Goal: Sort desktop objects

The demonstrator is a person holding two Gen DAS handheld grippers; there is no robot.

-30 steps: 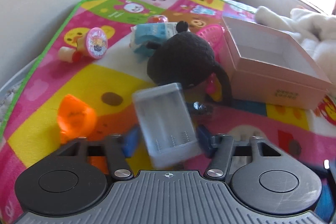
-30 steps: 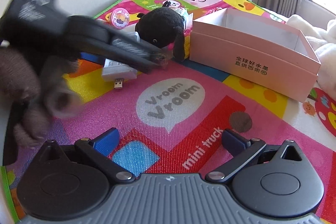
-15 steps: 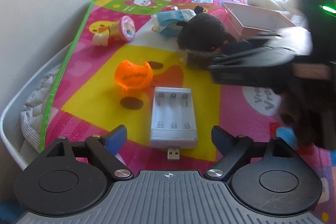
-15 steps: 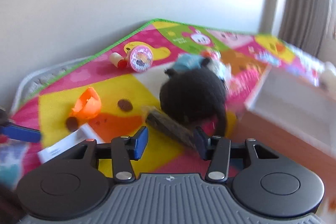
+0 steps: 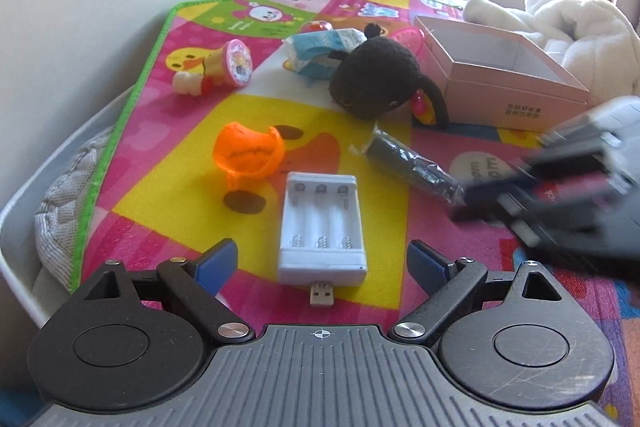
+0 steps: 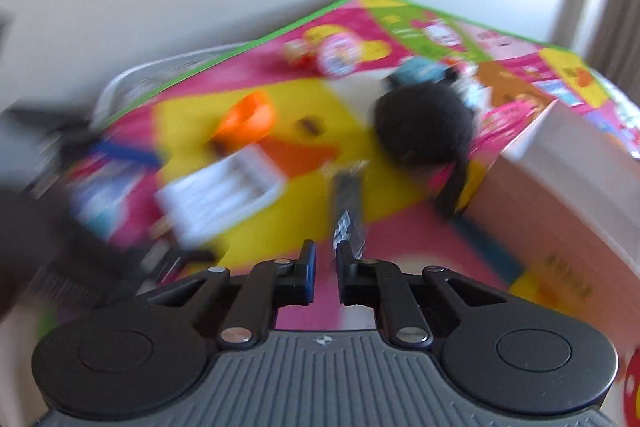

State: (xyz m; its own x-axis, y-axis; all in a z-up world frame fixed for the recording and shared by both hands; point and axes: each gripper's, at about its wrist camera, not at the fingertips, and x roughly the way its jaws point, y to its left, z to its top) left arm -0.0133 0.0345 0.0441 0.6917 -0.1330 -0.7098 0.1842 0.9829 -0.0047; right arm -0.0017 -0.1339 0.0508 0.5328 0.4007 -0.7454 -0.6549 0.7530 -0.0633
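Observation:
A white battery charger [image 5: 322, 227] with a USB plug lies flat on the colourful play mat [image 5: 160, 131], just ahead of my left gripper [image 5: 320, 259]. Its jaws are opening; the blue pads stand wide on either side of the charger and do not touch it. My right gripper [image 6: 324, 259] is shut on the near end of a dark packet in clear wrap [image 6: 346, 203]. In the left wrist view the packet [image 5: 412, 163] slants across the mat, with the blurred right gripper [image 5: 472, 199] at its right end.
An open pink box [image 5: 516, 99] stands at the right, with a black plush toy [image 5: 376, 79] against it. An orange shell [image 5: 248, 155], a pink-lidded toy cup [image 5: 236, 63] and a blue-white pack [image 5: 320, 47] lie on the mat. White fluffy fabric [image 5: 560, 19] lies behind the box.
My left gripper let go of the white charger, which now lies on the mat, and drew back. My right gripper swung over to the dark packet and shut on it.

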